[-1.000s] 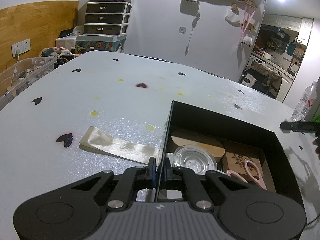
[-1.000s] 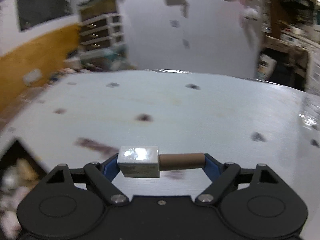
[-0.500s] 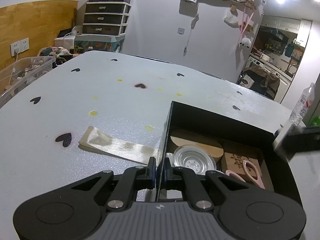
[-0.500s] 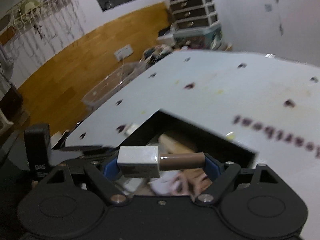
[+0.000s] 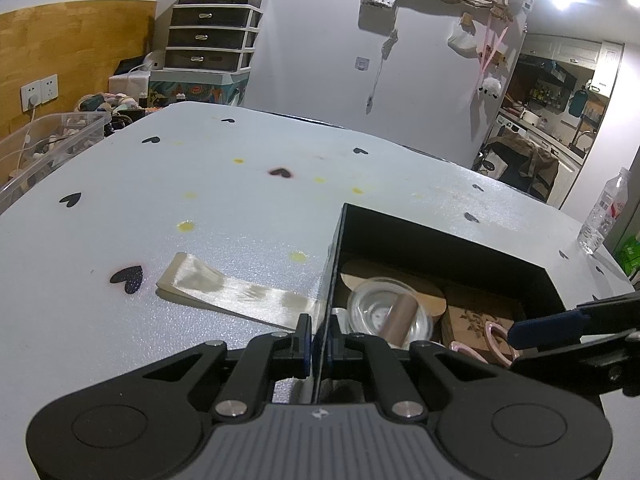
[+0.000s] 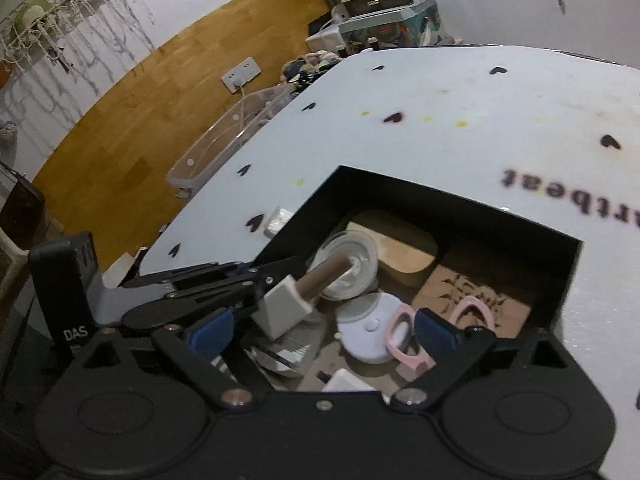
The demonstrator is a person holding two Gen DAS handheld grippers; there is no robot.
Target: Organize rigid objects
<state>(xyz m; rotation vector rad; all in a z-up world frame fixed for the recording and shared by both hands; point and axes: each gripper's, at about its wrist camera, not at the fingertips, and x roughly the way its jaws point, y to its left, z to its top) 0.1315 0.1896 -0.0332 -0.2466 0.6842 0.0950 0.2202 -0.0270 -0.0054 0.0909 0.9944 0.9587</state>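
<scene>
Lying inside the black box (image 6: pixel 472 216), the stamp (image 6: pixel 298 298) rested with its white block end low and near the box's left wall, its brown cylindrical handle slanting up and away onto the clear round lid (image 6: pixel 348 268). Its long axis ran from near-left to far-right in the right wrist view. The right gripper (image 6: pixel 322 330) stood spread wide above the box, both blue pads clear of the stamp and holding nothing. The left gripper (image 5: pixel 317 340) was clenched on the box's thin left wall, one finger either side of it.

One stamp, one clear lid, one white round disc (image 6: pixel 370 330), one pink pair of loops (image 6: pixel 404 336), one pale wooden board (image 6: pixel 404 252) and one brown patterned square (image 6: pixel 476 292) could be counted in the box.

Only the right wrist view showed the stamp's white block and the white disc; the left wrist view showed just the brown handle (image 5: pixel 398 316) over the lid. Only the left wrist view showed the whole cream ribbon strip (image 5: pixel 236 292) lying on the table (image 5: pixel 200 200) just outside the box, and a water bottle (image 5: pixel 604 216) at the table's far right edge.
</scene>
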